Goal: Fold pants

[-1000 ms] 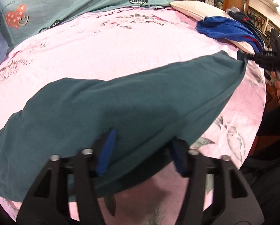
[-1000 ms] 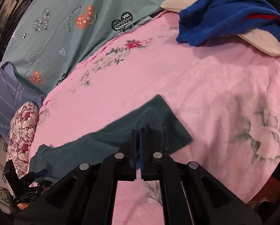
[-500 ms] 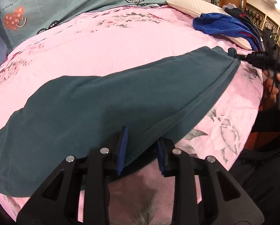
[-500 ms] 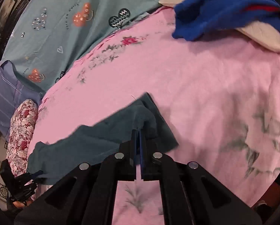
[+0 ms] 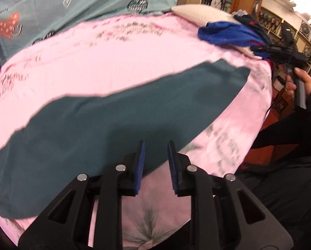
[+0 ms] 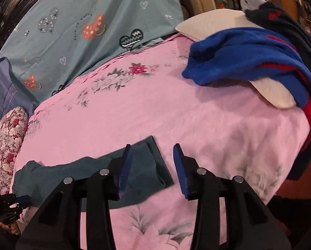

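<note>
On the pink bedsheet, teal pants lie flat, both grippers parted.

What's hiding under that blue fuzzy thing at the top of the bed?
A cream pillow pokes out below and behind the blue garment, which lies draped over it. The pillow's middle is covered, so whatever else sits under there cannot be seen.

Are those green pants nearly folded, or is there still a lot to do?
Partly done, I'd judge. The dark green pants lie as one long, flat strip on the pink bedspread, apparently folded lengthwise. Nothing is in hand: the left tool and right tool are both open. The crosswise folds remain.
</note>
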The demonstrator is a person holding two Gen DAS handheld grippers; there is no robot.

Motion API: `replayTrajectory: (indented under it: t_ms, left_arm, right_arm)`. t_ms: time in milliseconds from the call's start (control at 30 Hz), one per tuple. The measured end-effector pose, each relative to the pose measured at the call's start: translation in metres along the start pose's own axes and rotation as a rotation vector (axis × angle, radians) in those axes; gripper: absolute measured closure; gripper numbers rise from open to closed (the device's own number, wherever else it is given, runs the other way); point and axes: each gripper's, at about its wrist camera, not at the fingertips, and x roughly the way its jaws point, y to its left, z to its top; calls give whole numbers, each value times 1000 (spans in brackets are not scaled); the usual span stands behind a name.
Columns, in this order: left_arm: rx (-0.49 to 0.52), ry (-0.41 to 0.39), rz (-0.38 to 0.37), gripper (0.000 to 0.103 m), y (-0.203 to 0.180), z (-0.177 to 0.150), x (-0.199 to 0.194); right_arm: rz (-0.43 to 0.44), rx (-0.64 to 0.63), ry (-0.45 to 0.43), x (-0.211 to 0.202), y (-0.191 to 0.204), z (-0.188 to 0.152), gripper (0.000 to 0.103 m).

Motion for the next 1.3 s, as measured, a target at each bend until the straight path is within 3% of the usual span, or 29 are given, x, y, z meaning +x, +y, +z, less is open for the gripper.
replayTrajectory:
  t_ms: [100, 267, 333, 367, 400, 433, 600, 733, 767, 833, 867, 900, 967, 1067, 1133, 1200, 1233, 1300]
  left_arm:
    - [28, -34, -6, 80, -18, 30, 5]
    - [133, 33, 6, 75, -55, 66, 72]
    - [122, 73, 33, 75, -56, 72, 100]
    - [103, 99, 27, 75, -53, 74, 112]
    - [88, 100, 23, 73, -53, 74, 117]
    - [82, 84, 22, 72, -52, 75, 118]
    - [64, 61, 4, 72, -54, 82, 119]
    - [64, 57, 18, 66, -54, 81, 127]
    - [59, 59, 20, 63, -56, 79, 127]
    - [46, 56, 19, 61, -54, 78, 124]
    - [35, 45, 26, 59, -51, 78, 119]
    - [26, 30, 43, 57, -49, 78, 112]
    - [9, -15, 75, 50, -40, 75, 91]
    - [-12, -54, 169, 38, -13, 61, 60]
    - [-55, -36, 228, 36, 16, 49, 51]
    - [-126, 24, 287, 37, 52, 32, 56]
    - [-170, 65, 313, 39, 70, 21, 61]
    - [-229, 55, 271, 35, 91, 6, 59]
  right_arm:
    - [-35, -106, 115, 47, 18, 12, 62]
    - [-83, -143, 260, 101, 17, 1, 73]
    - [-97, -164, 256, 103, 17, -3, 77]
    - [-95, -170, 249, 102, 16, -2, 88]
    - [-78, -155, 240, 100, 14, 0, 90]
    - [-57, -136, 214, 95, 9, 4, 99]
    - [-1, -129, 110, 73, 2, 23, 99]
    - [-76, -133, 217, 108, -4, 14, 99]
    - [-84, -141, 209, 109, -3, 12, 99]
    - [-133, -150, 200, 103, 1, 14, 76]
    - [-166, -152, 175, 96, 1, 17, 56]
    - [-186, -156, 138, 86, 0, 19, 55]
    - [-153, -129, 91, 62, -1, 21, 55]
    - [-60, -168, 94, 42, 19, 10, 56]
    - [-75, -220, 165, 50, 33, -6, 59]
    - [-134, -189, 277, 72, 27, -21, 65]
    - [-140, -182, 269, 74, 24, -24, 66]
    - [-165, -181, 267, 72, 30, -18, 66]
